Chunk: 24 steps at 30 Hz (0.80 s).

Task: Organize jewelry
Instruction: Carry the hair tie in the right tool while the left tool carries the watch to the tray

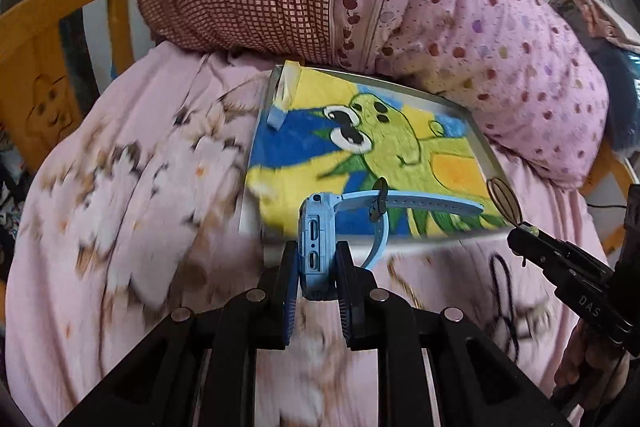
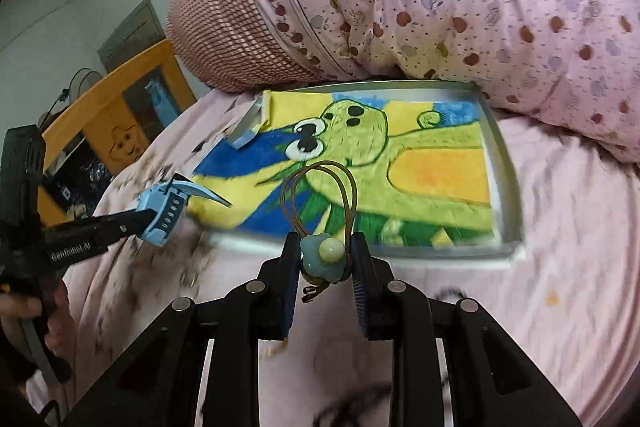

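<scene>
Left gripper (image 1: 317,267) pinches the blue watch (image 1: 316,251) (strap trailing) at the tray's (image 2: 505,163) seven o'clock corner; right gripper (image 2: 325,259) clamps the hair tie (image 2: 322,251) at its six o'clock edge.

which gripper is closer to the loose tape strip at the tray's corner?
Left, probably. The left gripper holds the blue watch off the tray's near edge, on the tape strip's side. The right gripper holds the hair tie further along that edge.
</scene>
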Each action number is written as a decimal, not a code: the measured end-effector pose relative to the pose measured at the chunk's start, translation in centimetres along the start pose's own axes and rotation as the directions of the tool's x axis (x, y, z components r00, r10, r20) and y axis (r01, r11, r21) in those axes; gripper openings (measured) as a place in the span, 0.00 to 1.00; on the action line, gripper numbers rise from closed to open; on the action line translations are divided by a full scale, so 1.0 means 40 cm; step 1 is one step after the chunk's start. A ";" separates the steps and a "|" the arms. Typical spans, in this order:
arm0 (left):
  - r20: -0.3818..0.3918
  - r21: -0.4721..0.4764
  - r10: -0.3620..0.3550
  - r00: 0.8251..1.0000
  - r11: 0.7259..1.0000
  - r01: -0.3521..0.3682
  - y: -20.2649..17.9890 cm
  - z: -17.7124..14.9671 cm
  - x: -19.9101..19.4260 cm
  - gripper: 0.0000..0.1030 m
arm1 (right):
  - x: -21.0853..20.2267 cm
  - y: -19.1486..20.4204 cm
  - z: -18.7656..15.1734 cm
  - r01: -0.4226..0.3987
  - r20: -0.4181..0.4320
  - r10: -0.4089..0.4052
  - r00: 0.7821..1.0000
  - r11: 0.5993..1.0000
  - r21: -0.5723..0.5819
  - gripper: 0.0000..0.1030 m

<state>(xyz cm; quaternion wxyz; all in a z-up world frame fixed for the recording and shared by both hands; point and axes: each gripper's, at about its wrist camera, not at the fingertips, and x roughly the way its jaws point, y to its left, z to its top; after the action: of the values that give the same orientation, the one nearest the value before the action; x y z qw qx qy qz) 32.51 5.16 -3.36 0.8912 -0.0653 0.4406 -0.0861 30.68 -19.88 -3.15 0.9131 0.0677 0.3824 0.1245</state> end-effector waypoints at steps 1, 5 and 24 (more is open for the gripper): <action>-0.006 0.001 0.005 1.000 1.000 -0.005 0.000 0.014 0.022 0.16 | 0.025 0.002 0.013 0.000 -0.008 0.000 1.000 1.000 0.002 0.21; -0.027 -0.022 0.021 0.999 1.000 -0.022 0.009 0.049 0.090 0.16 | 0.100 0.011 0.041 0.017 -0.039 -0.017 0.999 1.000 -0.003 0.21; -0.093 -0.038 0.060 0.994 0.997 -0.064 0.013 0.077 0.204 0.16 | 0.216 -0.039 0.047 0.051 -0.124 -0.044 0.991 0.998 0.049 0.23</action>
<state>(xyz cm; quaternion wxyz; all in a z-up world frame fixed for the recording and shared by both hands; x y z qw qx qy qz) 39.90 4.05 -7.92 0.8706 -0.0660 0.4846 -0.0522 38.14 -19.01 -8.07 0.8885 0.0746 0.4424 0.0967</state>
